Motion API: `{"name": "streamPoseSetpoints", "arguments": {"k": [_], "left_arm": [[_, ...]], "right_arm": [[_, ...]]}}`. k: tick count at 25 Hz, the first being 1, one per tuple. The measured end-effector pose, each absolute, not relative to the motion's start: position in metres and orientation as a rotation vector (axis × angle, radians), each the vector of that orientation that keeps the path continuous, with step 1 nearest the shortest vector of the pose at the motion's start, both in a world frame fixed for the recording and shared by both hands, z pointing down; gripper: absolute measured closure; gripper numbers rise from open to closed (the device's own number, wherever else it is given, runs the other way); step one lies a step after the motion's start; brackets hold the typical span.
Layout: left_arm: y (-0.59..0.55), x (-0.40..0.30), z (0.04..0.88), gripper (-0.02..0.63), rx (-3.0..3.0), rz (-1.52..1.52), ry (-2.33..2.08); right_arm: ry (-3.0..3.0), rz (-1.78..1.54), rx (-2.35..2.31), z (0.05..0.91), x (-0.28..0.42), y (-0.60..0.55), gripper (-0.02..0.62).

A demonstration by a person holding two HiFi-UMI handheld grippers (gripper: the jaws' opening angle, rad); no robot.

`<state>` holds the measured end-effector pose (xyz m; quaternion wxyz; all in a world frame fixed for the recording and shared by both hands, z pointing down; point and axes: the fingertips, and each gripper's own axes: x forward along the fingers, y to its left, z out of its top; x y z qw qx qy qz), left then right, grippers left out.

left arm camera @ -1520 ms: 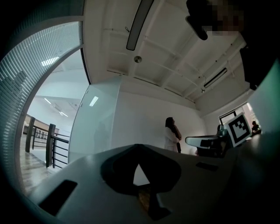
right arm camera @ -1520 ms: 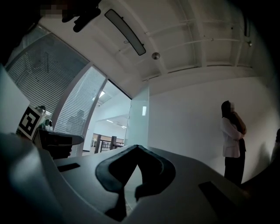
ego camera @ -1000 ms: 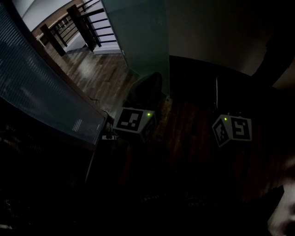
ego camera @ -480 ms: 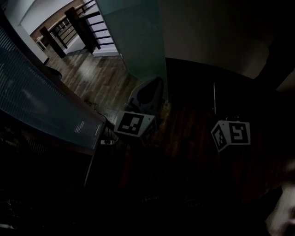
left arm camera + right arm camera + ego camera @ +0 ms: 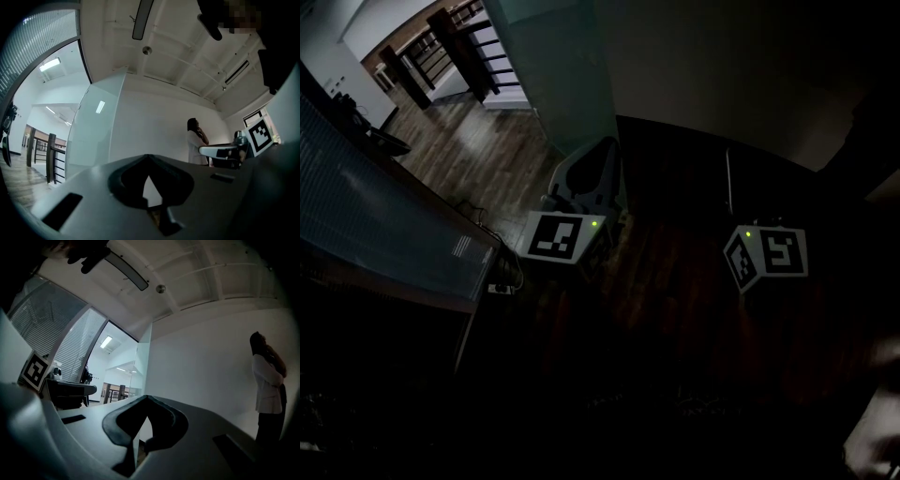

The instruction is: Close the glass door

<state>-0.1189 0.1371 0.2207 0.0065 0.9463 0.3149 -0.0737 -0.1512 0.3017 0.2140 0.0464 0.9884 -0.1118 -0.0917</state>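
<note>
The frosted glass door [image 5: 553, 75] stands open at the top of the dark head view, its edge near the white wall. In the left gripper view the glass door [image 5: 93, 136] rises left of centre, some way beyond my left gripper [image 5: 148, 156], whose jaws meet at the tip with nothing in them. In the right gripper view the door's edge [image 5: 143, 357] shows straight ahead of my right gripper [image 5: 147, 399], also shut and empty. Both marker cubes show in the head view, the left [image 5: 558, 236] and the right [image 5: 766, 258]. Neither gripper touches the door.
A person in white [image 5: 267, 390] stands by the white wall on the right. Past the door lie a wood floor [image 5: 478, 150] and a dark railing [image 5: 450, 52]. A curved glass wall with blinds [image 5: 375, 225] runs along the left.
Both grippers have moved forward over the floor toward the glass door, side by side. The railing and door have slid left and up in the head view. The jaws look the same.
</note>
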Motion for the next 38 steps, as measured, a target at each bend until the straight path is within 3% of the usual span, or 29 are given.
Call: {"name": "streamPoseSetpoints", "arguments": {"k": [18,38], "left_arm": [[0.185,-0.037,0.228,0.609,2.971,-0.198,0.922],[0.2,0.143,0.214,0.609,2.992,-0.23,0.97]], "right_arm": [[-0.505,-0.278,3.039,0.215,-0.062,0.341,0.594],[-0.526,-0.321,3.084,0.21,0.12,0.353,0.594]]}}
